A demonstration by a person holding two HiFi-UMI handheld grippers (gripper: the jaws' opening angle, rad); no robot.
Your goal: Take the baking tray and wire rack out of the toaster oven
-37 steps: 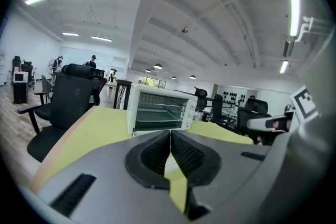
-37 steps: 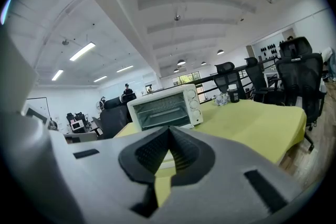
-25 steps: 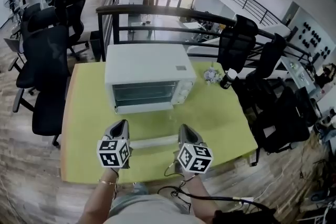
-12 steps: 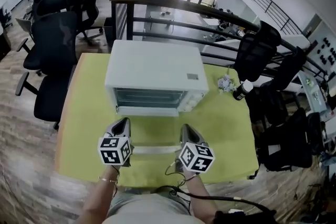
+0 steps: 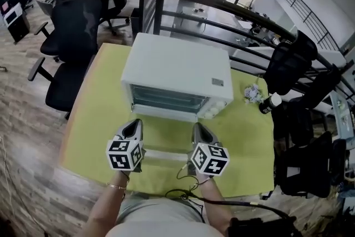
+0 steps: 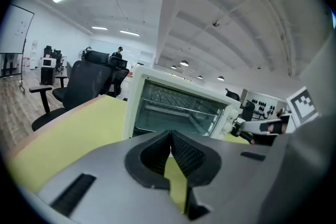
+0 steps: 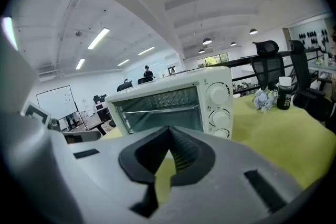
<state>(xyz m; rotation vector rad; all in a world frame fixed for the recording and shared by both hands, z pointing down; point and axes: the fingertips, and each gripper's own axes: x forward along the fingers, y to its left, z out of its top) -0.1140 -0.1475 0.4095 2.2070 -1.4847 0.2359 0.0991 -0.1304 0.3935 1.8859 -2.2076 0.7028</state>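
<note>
Right gripper [image 5: 199, 129] nearer oven [image 5: 177, 77]; rack [image 6: 176, 94] inside

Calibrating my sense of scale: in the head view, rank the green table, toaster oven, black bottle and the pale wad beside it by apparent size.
green table, largest
toaster oven
black bottle and pale wad: about alike, not ranked

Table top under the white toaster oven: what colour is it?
Yellow-green table top, best in the head view.

A dark bottle [image 5: 269, 105] stands beside a pale bundle [image 5: 253, 93] on the yellow-green table [image 5: 100, 119], black chairs [image 5: 75, 25] nearby
</note>
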